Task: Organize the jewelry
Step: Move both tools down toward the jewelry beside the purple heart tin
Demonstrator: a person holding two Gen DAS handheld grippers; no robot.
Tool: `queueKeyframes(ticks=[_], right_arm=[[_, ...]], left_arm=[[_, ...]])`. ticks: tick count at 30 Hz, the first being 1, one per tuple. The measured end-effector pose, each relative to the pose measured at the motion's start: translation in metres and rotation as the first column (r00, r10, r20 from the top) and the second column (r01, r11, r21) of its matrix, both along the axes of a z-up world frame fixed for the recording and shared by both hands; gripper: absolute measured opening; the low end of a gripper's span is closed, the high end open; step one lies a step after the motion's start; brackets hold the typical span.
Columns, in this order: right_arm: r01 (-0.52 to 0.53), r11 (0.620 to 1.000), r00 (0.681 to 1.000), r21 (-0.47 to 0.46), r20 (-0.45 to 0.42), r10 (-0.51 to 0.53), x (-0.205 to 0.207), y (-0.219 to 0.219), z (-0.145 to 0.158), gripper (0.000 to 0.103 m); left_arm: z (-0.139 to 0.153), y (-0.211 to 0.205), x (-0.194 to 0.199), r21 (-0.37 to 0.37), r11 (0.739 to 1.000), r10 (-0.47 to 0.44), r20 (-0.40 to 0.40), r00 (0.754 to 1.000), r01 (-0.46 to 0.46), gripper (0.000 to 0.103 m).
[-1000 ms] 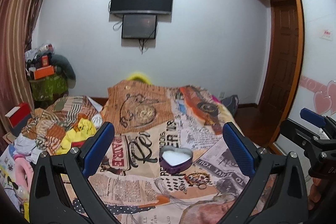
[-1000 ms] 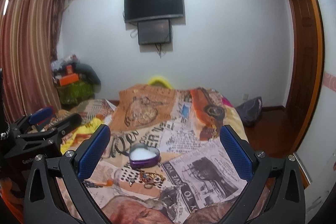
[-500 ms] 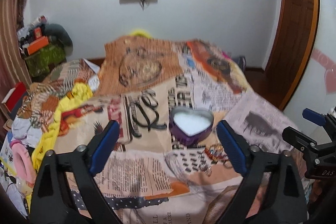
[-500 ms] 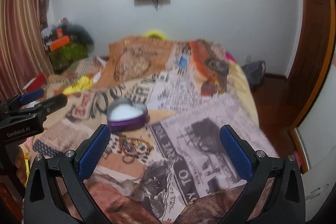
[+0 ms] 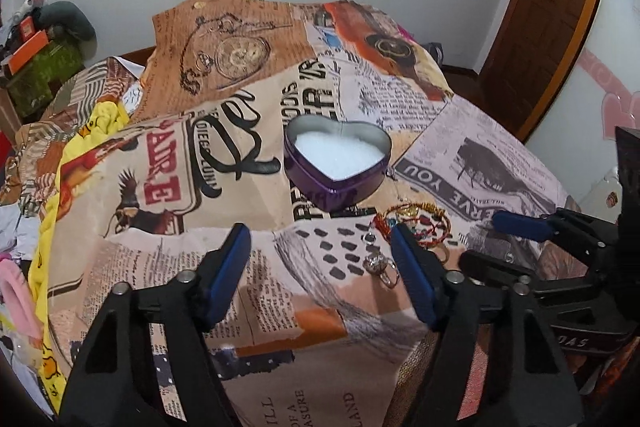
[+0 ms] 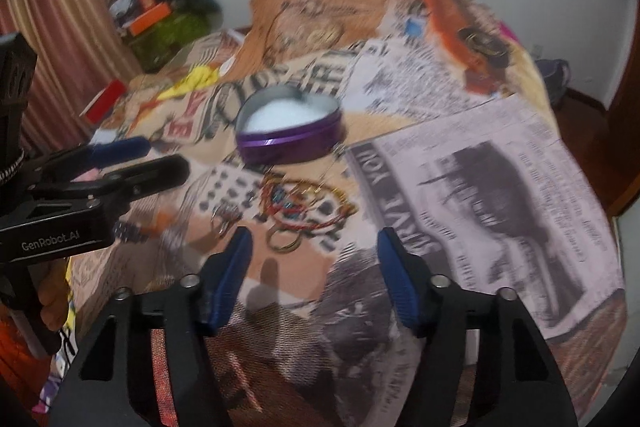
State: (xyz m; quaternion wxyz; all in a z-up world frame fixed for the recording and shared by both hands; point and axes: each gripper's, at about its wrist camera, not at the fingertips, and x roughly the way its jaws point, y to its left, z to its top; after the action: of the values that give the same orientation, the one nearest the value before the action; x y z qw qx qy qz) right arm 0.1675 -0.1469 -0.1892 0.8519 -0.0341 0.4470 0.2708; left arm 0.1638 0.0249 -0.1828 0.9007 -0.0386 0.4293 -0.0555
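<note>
on the bed: patterned bedspread (image 5: 248,311)
tin: purple heart-shaped tin (image 5: 337,163), open, white lining, mid-spread
jewelry: bangles (image 5: 416,223) and rings (image 5: 378,265) just beside the tin's near side
left gripper (image 5: 322,267): jaws apart, empty
right gripper (image 6: 314,273): jaws apart, empty, above the spread

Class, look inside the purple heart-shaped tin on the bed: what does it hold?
The purple heart-shaped tin is open and lined with a white pad; no jewelry lies on it. Whatever sits beneath the pad is covered.

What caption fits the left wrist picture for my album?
Open left gripper above a patterned bedspread, near a purple heart tin and loose jewelry.
</note>
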Motion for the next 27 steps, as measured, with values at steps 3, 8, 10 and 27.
queueKeyframes(ticks=[3, 8, 10, 27], right_arm=[[-0.034, 0.999, 0.999, -0.006, -0.035, 0.034, 0.004, 0.006, -0.008, 0.044], [-0.075, 0.997, 0.995, -0.004, -0.068, 0.075, 0.011, 0.015, -0.015, 0.032], [-0.089, 0.996, 0.994, -0.011, -0.068, 0.088, 0.012, 0.018, -0.016, 0.029], [-0.037, 0.999, 0.999, 0.004, -0.039, 0.037, 0.012, 0.002, -0.01, 0.02]], left_arm=[[-0.006, -0.001, 0.0, -0.019, 1.0, -0.018, -0.024, 1.0, 0.018, 0.057], [-0.011, -0.006, -0.001, -0.049, 0.998, -0.051, -0.046, 0.998, 0.048, 0.052], [-0.011, -0.009, -0.001, -0.069, 0.996, -0.065, -0.054, 0.996, 0.061, 0.052], [-0.028, -0.033, 0.007, -0.077, 0.99, -0.13, -0.114, 0.985, 0.121, 0.036]])
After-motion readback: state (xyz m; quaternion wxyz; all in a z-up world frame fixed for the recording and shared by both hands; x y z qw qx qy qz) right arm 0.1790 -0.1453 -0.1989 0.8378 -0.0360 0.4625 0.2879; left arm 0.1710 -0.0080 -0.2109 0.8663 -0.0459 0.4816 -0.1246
